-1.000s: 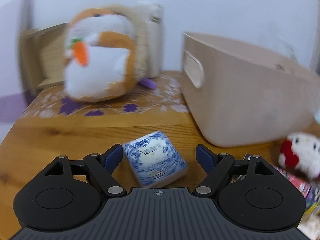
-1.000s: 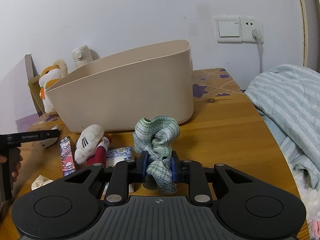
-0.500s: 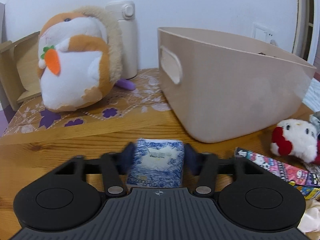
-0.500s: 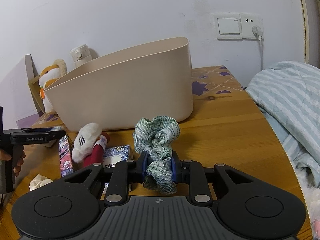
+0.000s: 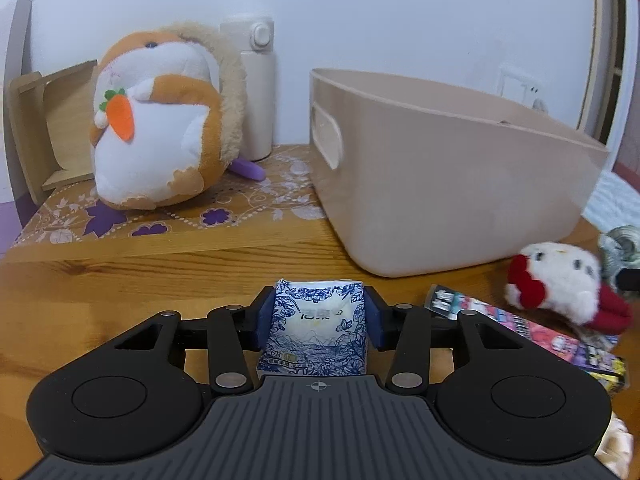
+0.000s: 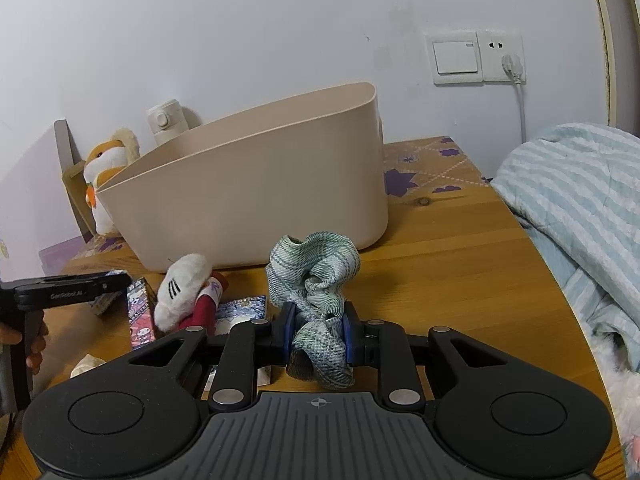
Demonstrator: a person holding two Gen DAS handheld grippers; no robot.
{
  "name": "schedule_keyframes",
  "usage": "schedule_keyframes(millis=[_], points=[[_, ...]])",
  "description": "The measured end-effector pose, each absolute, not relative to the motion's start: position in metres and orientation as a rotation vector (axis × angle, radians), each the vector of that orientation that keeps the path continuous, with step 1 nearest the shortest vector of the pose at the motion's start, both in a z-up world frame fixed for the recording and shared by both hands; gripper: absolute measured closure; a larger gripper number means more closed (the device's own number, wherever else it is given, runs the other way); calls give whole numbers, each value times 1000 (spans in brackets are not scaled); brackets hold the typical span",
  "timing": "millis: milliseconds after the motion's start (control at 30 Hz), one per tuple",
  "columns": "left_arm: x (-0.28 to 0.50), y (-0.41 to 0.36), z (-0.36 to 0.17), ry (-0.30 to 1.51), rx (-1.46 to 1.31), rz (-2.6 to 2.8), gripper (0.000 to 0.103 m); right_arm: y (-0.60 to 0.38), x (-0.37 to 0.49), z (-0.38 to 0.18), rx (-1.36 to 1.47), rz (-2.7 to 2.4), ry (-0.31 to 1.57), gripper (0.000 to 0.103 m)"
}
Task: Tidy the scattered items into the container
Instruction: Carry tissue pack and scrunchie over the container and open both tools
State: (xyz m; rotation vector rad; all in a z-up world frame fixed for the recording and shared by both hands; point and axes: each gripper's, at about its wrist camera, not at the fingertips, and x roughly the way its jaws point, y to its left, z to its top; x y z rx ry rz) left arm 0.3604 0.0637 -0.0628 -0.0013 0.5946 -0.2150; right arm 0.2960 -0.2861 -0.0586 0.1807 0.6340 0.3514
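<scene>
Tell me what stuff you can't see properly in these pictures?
- Inside the bin: both views look at its walls from low down, so its contents are hidden.
- Bottle: the bin hides its lower part in the right view.
- Tissue pack: the left gripper covers its near end.
- Scrunchie: the right gripper hides its pinched middle.
- Small print on the snack box: too small to read.

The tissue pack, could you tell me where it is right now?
In the left wrist view, the tissue pack sits clamped in the left gripper, before the beige bin.
</scene>
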Motion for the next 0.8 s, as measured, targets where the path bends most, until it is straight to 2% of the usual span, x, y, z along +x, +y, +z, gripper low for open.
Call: schedule_keyframes(millis=[200, 467, 800], points=[[331, 63, -36, 529, -19, -242, 56, -282, 285, -47, 157, 364, 604, 82], [303, 50, 15, 409, -18, -314, 56, -277, 267, -4, 97, 382, 502, 82], [316, 18, 69, 274, -45, -358, 56, -269, 274, 52, 20, 383, 385, 82]])
